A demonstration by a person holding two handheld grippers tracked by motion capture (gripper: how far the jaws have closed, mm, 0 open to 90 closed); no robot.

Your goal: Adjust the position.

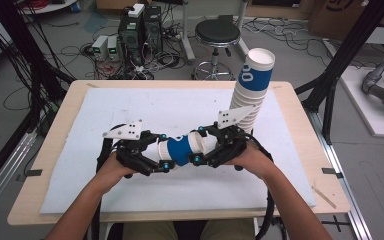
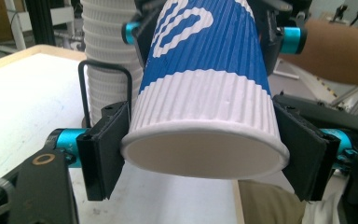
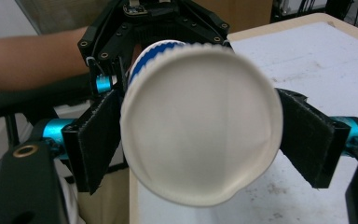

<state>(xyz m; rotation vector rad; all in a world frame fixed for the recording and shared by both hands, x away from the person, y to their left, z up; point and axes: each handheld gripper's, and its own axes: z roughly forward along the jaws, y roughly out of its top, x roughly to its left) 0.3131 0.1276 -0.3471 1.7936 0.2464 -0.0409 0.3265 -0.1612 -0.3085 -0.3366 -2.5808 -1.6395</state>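
A blue and white ribbed paper cup [image 1: 180, 150] lies on its side in the air above the white mat, held between both grippers. My left gripper [image 1: 164, 151] is shut on its white base band, and both pads press the cup [image 2: 200, 93] in the left gripper view. My right gripper [image 1: 200, 145] is shut on the other, wider end. That round white end of the cup [image 3: 200, 121] faces the right gripper view's camera, its lower edge slightly dented. Farther along the cup, the right gripper [image 2: 209, 32] clamps the blue part.
A tall, leaning stack of the same cups [image 1: 252, 85] stands on the mat's back right, just behind the right gripper. The white mat [image 1: 130, 105] covers most of the wooden table [image 1: 70, 95]. A stool [image 1: 217, 35] and computers [image 1: 140, 27] stand on the floor beyond.
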